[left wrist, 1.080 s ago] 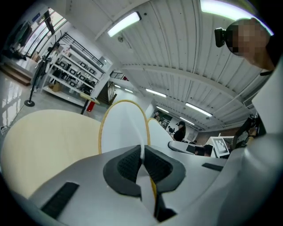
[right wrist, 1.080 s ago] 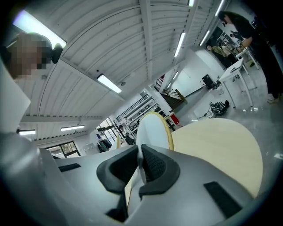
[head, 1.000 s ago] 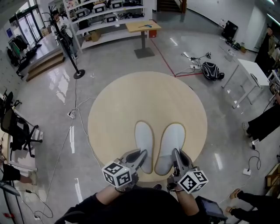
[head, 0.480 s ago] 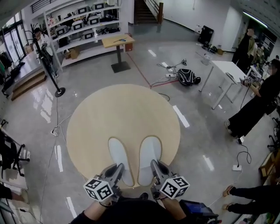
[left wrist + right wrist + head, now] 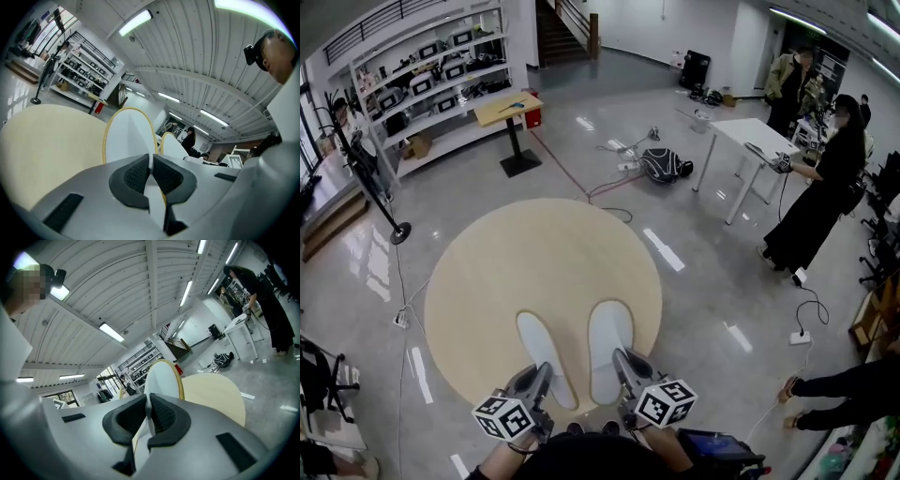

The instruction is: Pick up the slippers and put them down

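Left gripper (image 5: 539,373): jaws clenched on the heel edge of the left slipper (image 5: 542,349); in the left gripper view (image 5: 151,160) the thin white sole (image 5: 129,136) is pinched between the dark pads.
Right gripper (image 5: 622,361): jaws closed tight on the heel of the right slipper (image 5: 609,339), which reaches forward from the pads (image 5: 161,414).
Slippers: white with tan edging, side by side, toes pointing away from the person, over the near part of the round beige table (image 5: 534,258).
Contact with the table: cannot tell.
Shelving (image 5: 422,89): far left, holding small boxes.
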Demonstrator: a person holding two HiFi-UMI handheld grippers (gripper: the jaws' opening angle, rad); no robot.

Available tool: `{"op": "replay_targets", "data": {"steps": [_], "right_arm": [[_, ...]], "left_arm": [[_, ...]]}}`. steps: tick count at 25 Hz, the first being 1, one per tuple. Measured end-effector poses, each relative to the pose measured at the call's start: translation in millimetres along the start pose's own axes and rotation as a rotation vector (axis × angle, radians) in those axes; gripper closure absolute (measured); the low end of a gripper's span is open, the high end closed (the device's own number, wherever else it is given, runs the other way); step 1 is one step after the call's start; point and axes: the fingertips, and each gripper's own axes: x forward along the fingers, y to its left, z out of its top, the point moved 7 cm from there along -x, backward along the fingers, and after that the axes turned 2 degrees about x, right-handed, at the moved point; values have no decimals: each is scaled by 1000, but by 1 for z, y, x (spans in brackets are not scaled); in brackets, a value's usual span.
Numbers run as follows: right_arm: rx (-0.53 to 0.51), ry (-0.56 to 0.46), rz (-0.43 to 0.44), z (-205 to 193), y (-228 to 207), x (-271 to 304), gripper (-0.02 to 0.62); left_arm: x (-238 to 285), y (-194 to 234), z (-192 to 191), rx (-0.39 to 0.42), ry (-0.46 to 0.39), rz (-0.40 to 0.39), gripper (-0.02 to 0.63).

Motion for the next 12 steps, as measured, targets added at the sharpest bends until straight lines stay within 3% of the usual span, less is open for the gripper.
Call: {"op": "replay_targets", "data": {"steps": [7,12], "right_arm": [[-46,-65,-124,5,2,-16,568],[-71,-101,-224,11,-1,-18,568]], "left_arm": [[-3,5,13,13,-10,-108,575],[-9,35,7,-25,-6,-128,575]]}}
